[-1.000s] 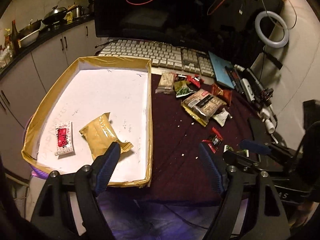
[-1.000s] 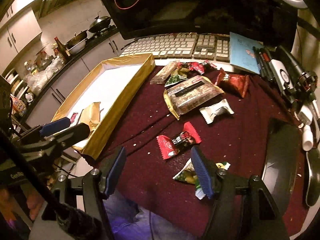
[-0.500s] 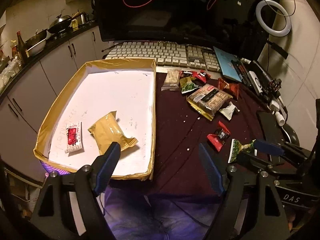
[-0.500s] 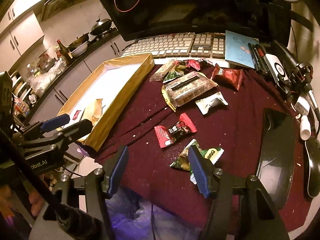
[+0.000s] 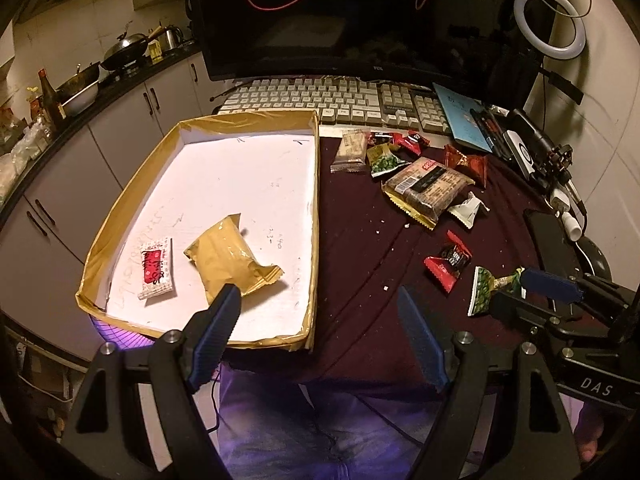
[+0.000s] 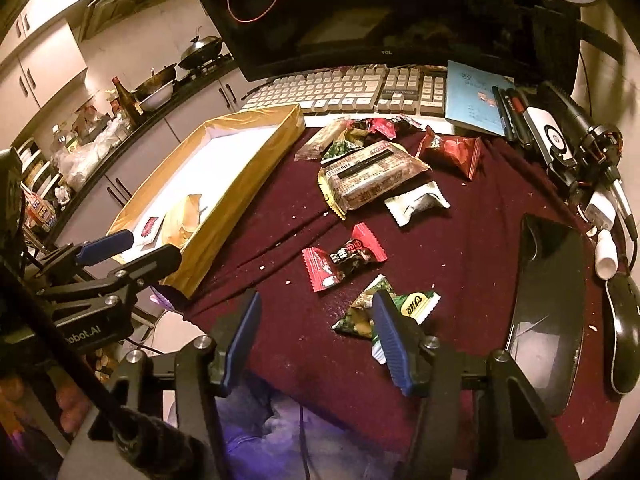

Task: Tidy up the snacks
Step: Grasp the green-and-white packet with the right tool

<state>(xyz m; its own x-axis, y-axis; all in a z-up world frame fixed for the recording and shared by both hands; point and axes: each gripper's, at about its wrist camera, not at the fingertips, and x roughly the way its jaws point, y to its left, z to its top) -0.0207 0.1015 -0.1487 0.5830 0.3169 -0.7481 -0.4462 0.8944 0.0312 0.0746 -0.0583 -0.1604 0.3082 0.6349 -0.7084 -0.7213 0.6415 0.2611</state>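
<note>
1. From the left wrist view, our left gripper (image 5: 320,320) hangs over the near edge of the table with its jaws wide apart and nothing between them. We judge that it waits here, by the near right corner of the box (image 5: 316,216), so it can reach either side.
2. The box sits on the left half of the table, with its far edge against the keyboard (image 5: 332,100). Near its near left corner lie two snacks already sorted, a gold packet (image 5: 228,260) and, just beside it, a small red-and-white packet (image 5: 157,270).
3. The other snacks are on the maroon cloth (image 5: 360,240) to the right of the box. A cluster around the large brown bar pack (image 5: 428,186) lies toward the far edge, and a red candy (image 5: 448,266) sits nearer to us.
4. In this view the blue fingertips of our right gripper (image 5: 520,292) appear to touch the green pea packet (image 5: 484,290); the overlap makes a firm grip hard to confirm.
5. From the right wrist view, our right gripper (image 6: 316,320) is closing. The green pea packet (image 6: 400,308) lies at its right finger (image 6: 390,338), near the table's near edge, not squarely between the jaws.
6. We reckon this nearest packet is taken first because it is the shortest carry to the box (image 6: 240,184).
</note>
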